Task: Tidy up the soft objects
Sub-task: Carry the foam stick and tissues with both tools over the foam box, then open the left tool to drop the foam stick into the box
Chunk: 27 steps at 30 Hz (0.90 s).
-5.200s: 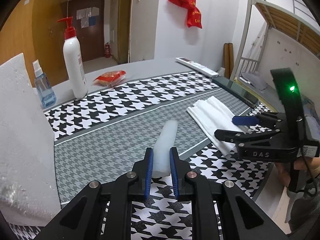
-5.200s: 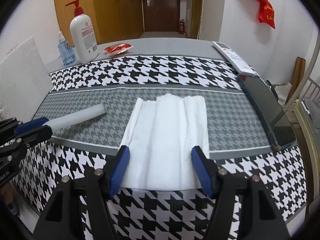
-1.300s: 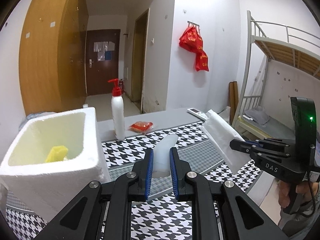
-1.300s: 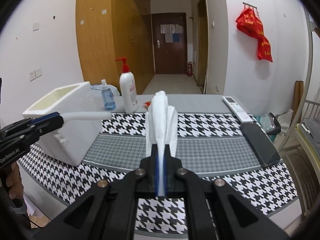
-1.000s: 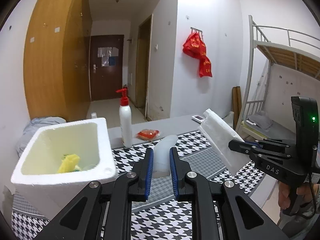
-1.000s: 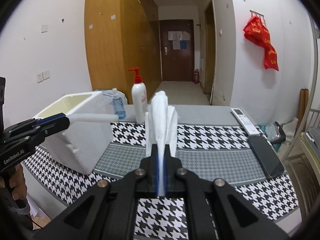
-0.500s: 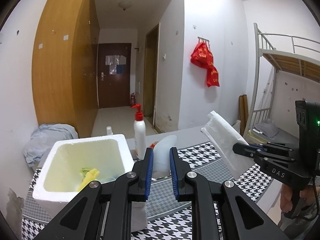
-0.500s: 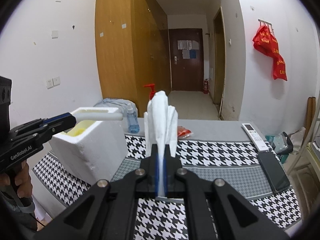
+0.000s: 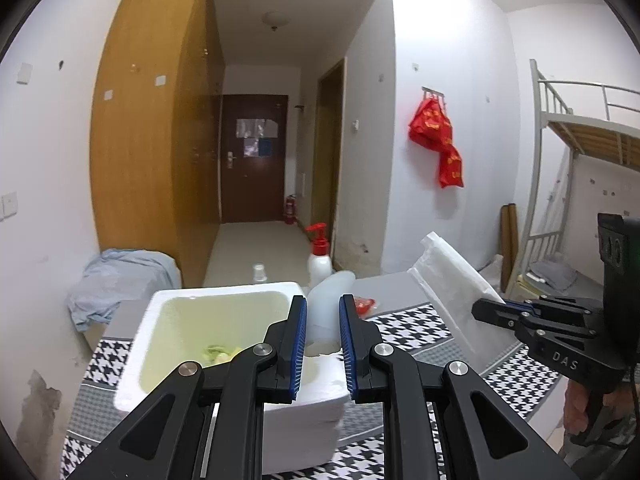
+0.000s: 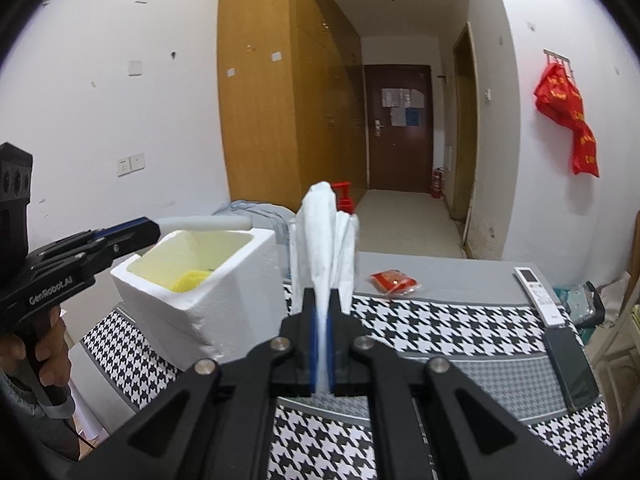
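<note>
A foam box stands on the table's left part; a sponge, apparently, lies inside. Behind it stands a pump bottle; a remote lies far right.

Left wrist view: looks forward along the left gripper, slightly downward, close above the foam box, facing the corridor door. Right wrist view: looks along the right gripper, also tilted slightly down, from farther right over the houndstooth table. Shared: foam box, door, red bags on the wall. Each view catches the other gripper at its edge.
</note>
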Motion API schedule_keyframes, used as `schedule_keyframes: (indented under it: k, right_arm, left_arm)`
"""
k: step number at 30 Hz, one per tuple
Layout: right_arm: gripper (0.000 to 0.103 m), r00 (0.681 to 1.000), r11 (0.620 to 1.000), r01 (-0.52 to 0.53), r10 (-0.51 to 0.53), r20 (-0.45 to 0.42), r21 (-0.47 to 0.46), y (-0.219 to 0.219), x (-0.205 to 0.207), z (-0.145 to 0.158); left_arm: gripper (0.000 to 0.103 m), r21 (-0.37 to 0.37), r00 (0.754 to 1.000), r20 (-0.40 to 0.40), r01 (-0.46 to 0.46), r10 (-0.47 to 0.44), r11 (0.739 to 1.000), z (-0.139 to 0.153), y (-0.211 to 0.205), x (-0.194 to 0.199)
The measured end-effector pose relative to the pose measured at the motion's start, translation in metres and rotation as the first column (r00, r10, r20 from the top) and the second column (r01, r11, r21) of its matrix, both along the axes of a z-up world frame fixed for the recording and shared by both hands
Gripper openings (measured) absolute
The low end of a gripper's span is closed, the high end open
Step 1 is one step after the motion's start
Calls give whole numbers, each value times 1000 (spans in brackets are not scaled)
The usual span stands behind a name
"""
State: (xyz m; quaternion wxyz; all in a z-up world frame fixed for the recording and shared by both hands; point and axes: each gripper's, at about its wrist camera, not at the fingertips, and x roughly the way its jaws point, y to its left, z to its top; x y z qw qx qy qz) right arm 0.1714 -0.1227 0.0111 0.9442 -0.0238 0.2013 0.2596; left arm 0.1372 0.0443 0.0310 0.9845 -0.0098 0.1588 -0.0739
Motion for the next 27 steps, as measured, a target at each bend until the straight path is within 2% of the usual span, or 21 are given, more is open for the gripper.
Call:
schedule_keyframes:
  k: [13, 27]
  right_arm:
    - [6, 992, 992, -126, 126, 4, 24, 36, 7, 7]
    - [6, 989, 989, -148, 148, 4, 28, 57, 18, 9]
  left_arm:
    - [18, -8, 995, 1, -96, 96, 995, 0, 26, -5]
    - [18, -12, 994, -32, -107, 106, 994, -6, 46, 16]
